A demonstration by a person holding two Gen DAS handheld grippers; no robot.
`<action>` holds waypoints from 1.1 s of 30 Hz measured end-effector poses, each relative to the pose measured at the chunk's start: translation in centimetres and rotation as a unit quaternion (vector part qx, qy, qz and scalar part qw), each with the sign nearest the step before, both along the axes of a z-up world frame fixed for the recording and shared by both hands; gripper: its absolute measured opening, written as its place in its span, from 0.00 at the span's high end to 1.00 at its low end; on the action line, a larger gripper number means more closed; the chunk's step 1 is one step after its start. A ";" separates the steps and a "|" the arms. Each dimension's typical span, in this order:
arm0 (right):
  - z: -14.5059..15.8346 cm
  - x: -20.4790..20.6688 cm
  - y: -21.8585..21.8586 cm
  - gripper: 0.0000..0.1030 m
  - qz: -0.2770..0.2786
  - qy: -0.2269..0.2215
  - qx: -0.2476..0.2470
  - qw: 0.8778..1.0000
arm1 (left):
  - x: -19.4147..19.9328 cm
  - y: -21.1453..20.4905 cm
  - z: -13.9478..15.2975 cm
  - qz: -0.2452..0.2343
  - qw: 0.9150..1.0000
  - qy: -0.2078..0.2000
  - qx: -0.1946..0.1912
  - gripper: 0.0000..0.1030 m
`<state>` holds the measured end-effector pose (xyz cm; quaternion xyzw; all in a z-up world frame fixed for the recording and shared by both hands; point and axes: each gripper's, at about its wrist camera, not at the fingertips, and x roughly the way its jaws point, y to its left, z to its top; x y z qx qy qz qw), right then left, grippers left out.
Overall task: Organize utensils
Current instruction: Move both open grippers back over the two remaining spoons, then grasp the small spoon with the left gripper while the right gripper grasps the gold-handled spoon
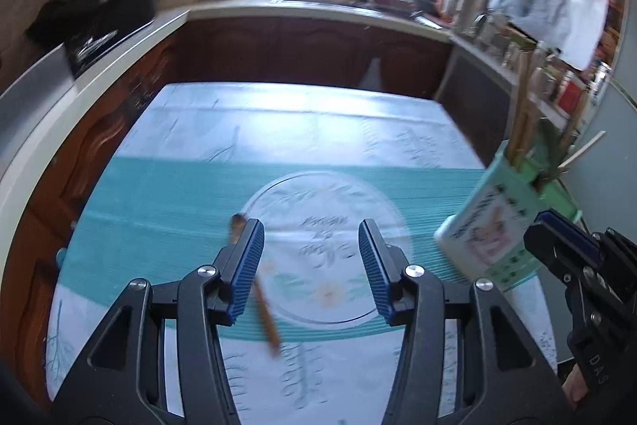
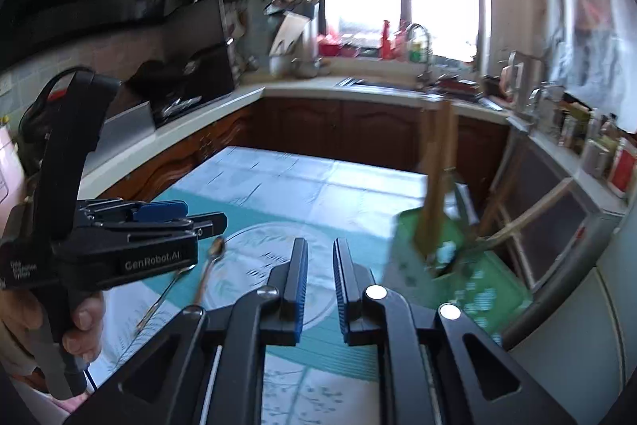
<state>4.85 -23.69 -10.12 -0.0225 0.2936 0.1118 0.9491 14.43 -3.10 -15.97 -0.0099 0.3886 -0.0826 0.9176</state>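
A spoon (image 1: 260,299) lies on the patterned tablecloth (image 1: 167,210), partly hidden under my left gripper's left finger (image 1: 249,257). My left gripper (image 1: 310,237) is open and empty just above it. The right wrist view shows the spoon (image 2: 207,273) with another thin utensil (image 2: 159,299) beside it, below the left gripper (image 2: 167,216). A green utensil box (image 1: 501,222) holding several wooden sticks stands tilted at the right; it also shows in the right wrist view (image 2: 438,265). My right gripper (image 2: 320,245) has its jaws narrowly apart and empty, left of the box.
The table stands in a kitchen. Dark wooden cabinets (image 1: 302,54) and a white counter (image 1: 318,10) with a sink run behind it. A stove (image 1: 99,26) is at the left, and shelves of jars (image 1: 557,78) at the right.
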 end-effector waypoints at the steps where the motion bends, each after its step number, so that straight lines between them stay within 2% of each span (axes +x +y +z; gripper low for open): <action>1: -0.2 0.3 0.4 0.88 0.004 0.004 -0.001 1.000 | 0.0 0.8 -0.3 0.005 1.000 0.003 0.002 0.55; 7: -1.9 2.1 3.1 0.88 0.037 0.045 0.006 0.998 | 1.3 5.8 -2.2 0.036 0.999 0.033 0.009 0.55; 11: -3.2 4.4 4.4 0.86 0.057 0.087 0.021 0.994 | 3.3 8.4 -3.9 0.040 0.996 0.073 0.017 0.55; 17: -5.5 8.9 7.1 0.83 0.098 0.159 0.053 0.981 | 5.6 10.0 -7.3 0.017 0.986 0.167 0.018 0.55; 20: -7.5 11.6 9.0 0.82 0.113 0.211 0.073 0.968 | 5.9 9.9 -8.5 -0.001 0.979 0.204 0.012 0.55; 23: -9.5 13.2 10.2 0.82 0.127 0.258 0.092 0.953 | 5.6 9.4 -9.2 -0.020 0.976 0.214 0.029 0.55; 28: -12.5 15.2 12.2 0.82 0.121 0.323 0.082 0.935 | 5.9 9.0 -9.3 -0.033 0.974 0.221 0.042 0.58; 32: -13.4 15.7 13.6 0.81 0.118 0.339 0.044 0.933 | 6.3 8.7 -9.5 -0.036 0.971 0.231 0.043 0.59; 33: -13.2 15.6 14.0 0.82 0.121 0.332 0.030 0.935 | 6.3 8.7 -9.5 -0.038 0.971 0.233 0.044 0.59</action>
